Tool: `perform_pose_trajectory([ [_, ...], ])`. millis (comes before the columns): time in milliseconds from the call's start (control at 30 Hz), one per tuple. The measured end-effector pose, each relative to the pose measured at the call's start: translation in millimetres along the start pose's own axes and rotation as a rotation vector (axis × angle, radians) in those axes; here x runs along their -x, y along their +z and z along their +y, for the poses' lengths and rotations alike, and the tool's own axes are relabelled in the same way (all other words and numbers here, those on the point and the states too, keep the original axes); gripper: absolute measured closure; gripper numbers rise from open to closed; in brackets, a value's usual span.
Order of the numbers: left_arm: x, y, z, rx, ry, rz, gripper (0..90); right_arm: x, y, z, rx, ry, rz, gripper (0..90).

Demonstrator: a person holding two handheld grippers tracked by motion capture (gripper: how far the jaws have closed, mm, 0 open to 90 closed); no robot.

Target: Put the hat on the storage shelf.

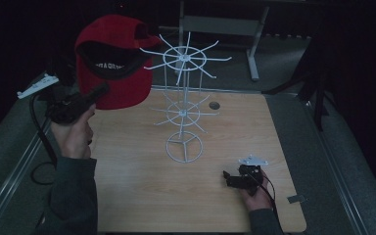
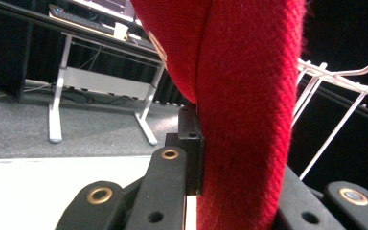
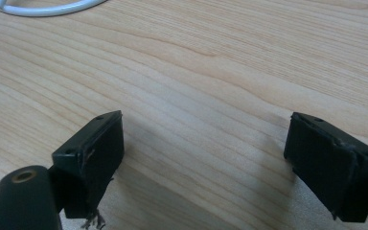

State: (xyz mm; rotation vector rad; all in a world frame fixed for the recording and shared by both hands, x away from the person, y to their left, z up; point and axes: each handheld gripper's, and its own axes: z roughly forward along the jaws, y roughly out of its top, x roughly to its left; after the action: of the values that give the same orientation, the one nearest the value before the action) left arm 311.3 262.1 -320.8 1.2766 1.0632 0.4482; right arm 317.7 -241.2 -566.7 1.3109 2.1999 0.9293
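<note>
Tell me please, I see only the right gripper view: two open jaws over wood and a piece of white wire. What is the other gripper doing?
Observer: The left gripper is raised at the table's left side, shut on a red cap.
Operator: How does it grip the cap?
Observer: In the left gripper view the red fabric runs between the jaws, pinched edge-on.
Operator: And the white wire, what is it?
Observer: It is the ring base of a white wire rack with two tiers of hooks, standing mid-table.
Operator: Is the cap on a hook?
Observer: Not yet, as far as I can tell; it is beside the top tier.
</note>
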Motion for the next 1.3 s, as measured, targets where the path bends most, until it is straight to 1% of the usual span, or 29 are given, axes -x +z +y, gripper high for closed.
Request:
perform_pose_trajectory([
  [200, 1.4, -3.0, -0.3, 0.007, 0.004, -0.005, 84.9, 0.0, 0.0, 0.0, 0.0, 0.0, 0.0, 13.4],
  [567, -1.8, -7.3, -7.3, 0.009, -0.001, -0.004, 84.8, 0.0, 0.0, 0.0, 0.0, 0.0, -0.001, 13.4],
  [733, -0.8, -9.0, -11.5, 0.017, -0.002, -0.012, 84.8, 0.0, 0.0, 0.0, 0.0, 0.0, 0.0, 13.4],
  [867, -1.1, -8.4, -15.7, 0.013, 0.003, -0.017, 84.8, 0.0, 0.1, 0.0, 0.001, -0.001, -0.001, 13.4],
  [933, -1.9, -7.7, -18.4, 0.007, 0.003, -0.013, 84.8, 0.0, 0.0, 0.0, 0.001, -0.001, 0.0, 13.4],
  [1133, -7.6, -7.4, -27.9, 0.002, -0.016, -0.007, 84.7, 0.1, 0.1, 0.0, 0.002, -0.001, -0.001, 13.4],
  [1300, -11.7, -7.6, -37.9, -0.003, -0.017, -0.004, 84.7, 0.1, 0.1, 0.0, 0.002, -0.001, -0.001, 13.4],
])
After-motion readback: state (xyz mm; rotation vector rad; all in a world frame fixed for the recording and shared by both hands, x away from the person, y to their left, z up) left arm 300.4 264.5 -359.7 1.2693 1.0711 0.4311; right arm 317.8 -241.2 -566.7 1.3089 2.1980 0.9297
